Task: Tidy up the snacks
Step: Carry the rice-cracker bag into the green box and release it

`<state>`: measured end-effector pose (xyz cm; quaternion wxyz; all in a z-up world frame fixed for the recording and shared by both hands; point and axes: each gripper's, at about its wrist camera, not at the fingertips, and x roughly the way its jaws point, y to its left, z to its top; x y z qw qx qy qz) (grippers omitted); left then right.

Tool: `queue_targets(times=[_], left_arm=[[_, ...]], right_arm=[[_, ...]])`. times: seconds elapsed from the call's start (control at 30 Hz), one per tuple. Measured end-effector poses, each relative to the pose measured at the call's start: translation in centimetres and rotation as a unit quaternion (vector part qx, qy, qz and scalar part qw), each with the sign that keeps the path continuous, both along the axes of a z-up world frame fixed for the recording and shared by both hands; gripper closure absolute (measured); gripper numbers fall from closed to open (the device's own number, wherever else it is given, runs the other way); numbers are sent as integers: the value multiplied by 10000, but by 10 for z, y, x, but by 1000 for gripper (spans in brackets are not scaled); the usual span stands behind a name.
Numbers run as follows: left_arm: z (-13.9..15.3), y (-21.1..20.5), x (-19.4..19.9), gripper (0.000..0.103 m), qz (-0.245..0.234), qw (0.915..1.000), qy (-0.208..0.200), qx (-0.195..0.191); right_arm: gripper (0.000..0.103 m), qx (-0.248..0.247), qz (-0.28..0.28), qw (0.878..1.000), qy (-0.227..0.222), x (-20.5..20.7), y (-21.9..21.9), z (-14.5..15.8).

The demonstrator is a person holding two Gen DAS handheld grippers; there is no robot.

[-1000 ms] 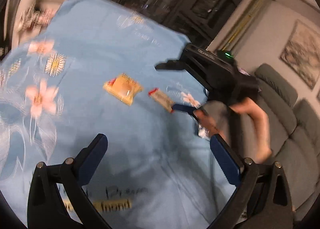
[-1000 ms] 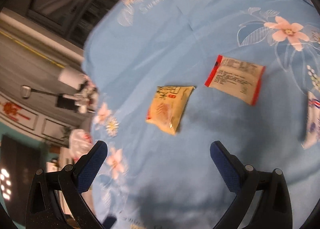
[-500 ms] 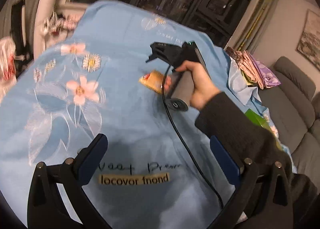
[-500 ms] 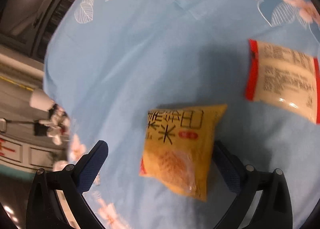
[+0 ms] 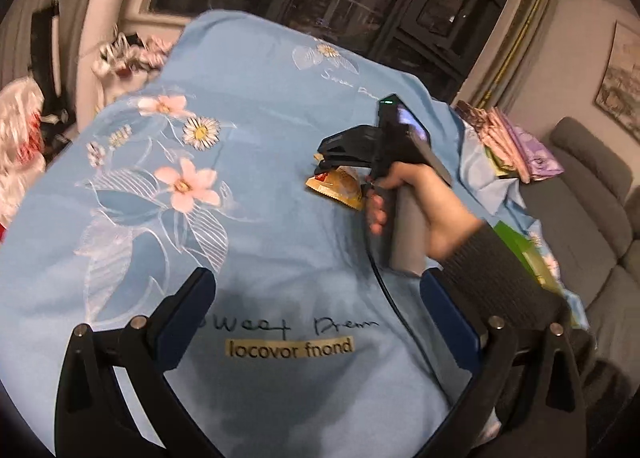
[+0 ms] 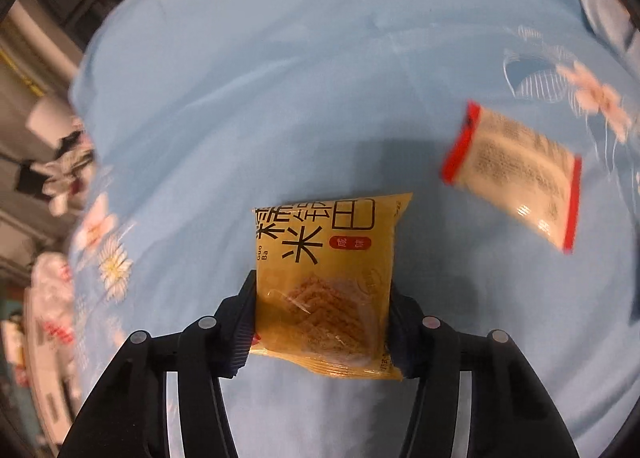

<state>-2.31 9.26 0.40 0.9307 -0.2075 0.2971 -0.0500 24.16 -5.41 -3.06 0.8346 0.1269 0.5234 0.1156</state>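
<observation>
Now the right gripper [image 6: 322,322] has just been closing, and its two blue pads pinch the yellow snack bag [image 6: 326,282] from both sides. The bag lies on the blue flowered cloth [image 6: 280,98], with its near half between the pads and its far half sticking out past them. A white snack bag with red ends [image 6: 516,174] lies on the cloth to the right and a bit farther away, apart from the yellow one. From the other side, a hand [image 5: 416,194] in a dark sleeve [image 5: 492,274] holds that gripper. The left gripper [image 5: 316,310] is spread wide above the cloth with nothing between its pads.
</observation>
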Motion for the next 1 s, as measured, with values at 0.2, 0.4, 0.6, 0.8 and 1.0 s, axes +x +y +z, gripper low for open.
queue_targets(times=[0.2, 0.4, 0.6, 0.8, 1.0], left_arm=[[-16, 3, 9, 1, -99, 9989, 352, -307], [-24, -10, 10, 1, -316, 9976, 599, -131], [-39, -45, 13, 1, -1196, 9876, 782, -652], [-52, -77, 30, 1, -2175, 9584, 947, -1589], [-56, -82, 48, 1, -2166, 9539, 1025, -1807]], right_arm=[[46, 120, 1032, 9944, -181, -79, -29, 2], [46, 198, 1402, 9899, -98, -143, -74, 3], [46, 380, 1135, 9925, 259, -165, -86, 3], [46, 611, 1104, 9915, 308, -166, -78, 5], [46, 900, 1299, 9869, 320, -169, -73, 6]])
